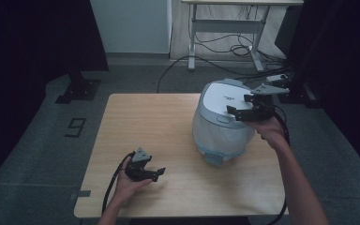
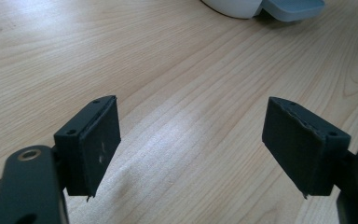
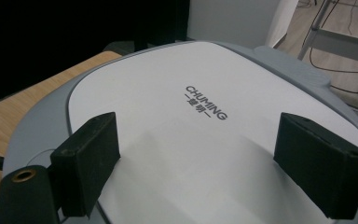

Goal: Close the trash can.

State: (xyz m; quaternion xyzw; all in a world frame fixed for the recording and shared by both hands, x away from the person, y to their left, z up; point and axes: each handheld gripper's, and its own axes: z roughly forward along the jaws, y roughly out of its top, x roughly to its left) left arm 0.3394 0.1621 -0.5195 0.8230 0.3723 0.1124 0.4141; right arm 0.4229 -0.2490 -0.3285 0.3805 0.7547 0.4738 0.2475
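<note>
A white and grey rice cooker [image 1: 220, 129] stands on the right half of the wooden table [image 1: 145, 122], lid down. My right gripper [image 1: 239, 104] hovers just over the lid's right side, open. In the right gripper view its jaws [image 3: 196, 154] straddle the white lid [image 3: 168, 116] with the printed brand name, and I cannot tell whether they touch it. Near the front left of the table my left gripper [image 1: 157, 174] rests low in a hand. It is open, with bare wood between its pads [image 2: 191, 140]. The cooker's base [image 2: 242, 5] shows far off in the left gripper view.
Behind the table stands a white desk frame [image 1: 225, 28] with loose cables [image 1: 229, 47] on the floor. A dark stand base [image 1: 77, 89] sits at the back left. A floor marking [image 1: 75, 126] lies left of the table. Bare wood spreads left of the cooker.
</note>
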